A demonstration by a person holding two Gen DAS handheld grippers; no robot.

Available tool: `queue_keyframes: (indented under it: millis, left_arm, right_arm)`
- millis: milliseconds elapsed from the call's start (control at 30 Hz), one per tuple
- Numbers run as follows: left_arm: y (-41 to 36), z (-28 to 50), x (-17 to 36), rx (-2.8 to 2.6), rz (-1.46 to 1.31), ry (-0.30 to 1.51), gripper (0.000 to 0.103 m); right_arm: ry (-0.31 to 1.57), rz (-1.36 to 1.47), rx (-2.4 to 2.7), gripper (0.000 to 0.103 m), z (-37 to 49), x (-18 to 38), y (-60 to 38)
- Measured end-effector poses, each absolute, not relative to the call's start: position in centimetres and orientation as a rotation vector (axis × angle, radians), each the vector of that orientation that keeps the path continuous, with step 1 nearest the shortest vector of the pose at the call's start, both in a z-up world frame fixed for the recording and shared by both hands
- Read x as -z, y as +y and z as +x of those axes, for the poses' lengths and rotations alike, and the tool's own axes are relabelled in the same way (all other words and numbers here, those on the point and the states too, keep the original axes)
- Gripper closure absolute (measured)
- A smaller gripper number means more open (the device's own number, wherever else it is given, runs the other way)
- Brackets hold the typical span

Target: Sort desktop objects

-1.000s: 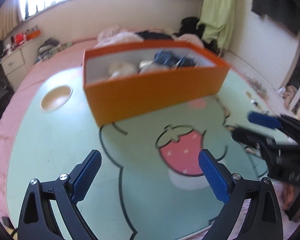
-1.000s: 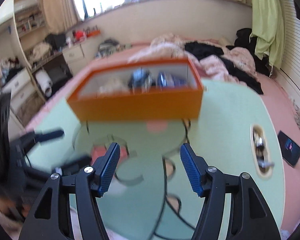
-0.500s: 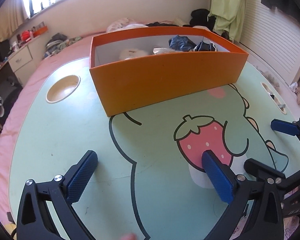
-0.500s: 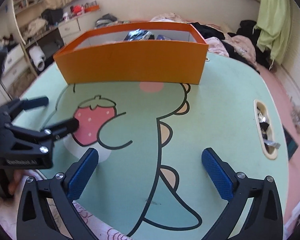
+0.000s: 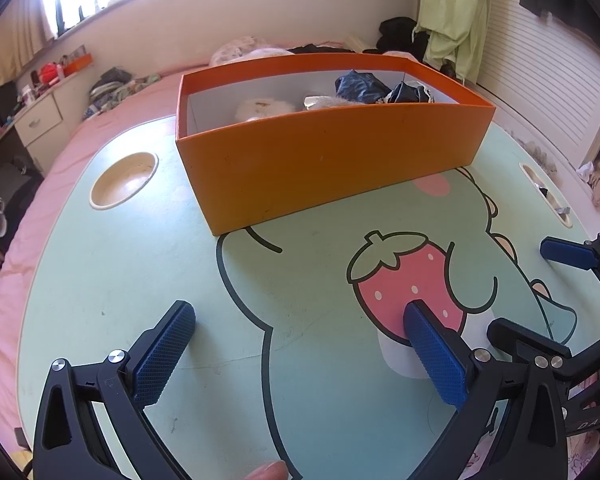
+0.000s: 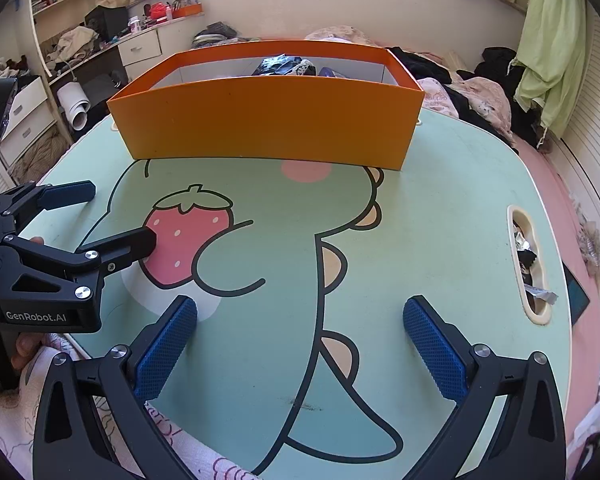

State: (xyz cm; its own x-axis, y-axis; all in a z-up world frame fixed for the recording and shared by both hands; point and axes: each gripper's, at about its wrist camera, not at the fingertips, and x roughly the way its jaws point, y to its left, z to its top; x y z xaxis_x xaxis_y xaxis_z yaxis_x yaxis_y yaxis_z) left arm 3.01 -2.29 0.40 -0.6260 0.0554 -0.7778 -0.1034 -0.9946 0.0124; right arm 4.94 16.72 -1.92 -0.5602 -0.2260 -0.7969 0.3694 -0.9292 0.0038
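Both sets of jaws have just been opening and now stand released, nothing between them: left gripper point(image 5: 298, 342), right gripper point(image 6: 300, 338). Sorted items lie in the box point(image 5: 332, 160) at the desk's point(image 5: 112, 280) far side. Nothing loose remains, so probably the best move is holding clear of the box.

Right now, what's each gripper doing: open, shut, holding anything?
Left gripper: open wide, nothing between the jaws, over the green table.
Right gripper: its jaws have just been opening; now wide, empty.
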Motion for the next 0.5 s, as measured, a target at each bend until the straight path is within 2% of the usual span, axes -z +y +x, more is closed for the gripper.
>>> queue_keyframes:
  millis: [500]
  left_arm:
    - [-2.20, 2.93, -0.42, -2.753, -1.311, 0.087, 0.000]
  right_arm:
    - [0.233, 1.243, 2.500, 0.000, 4.93, 1.89, 16.74]
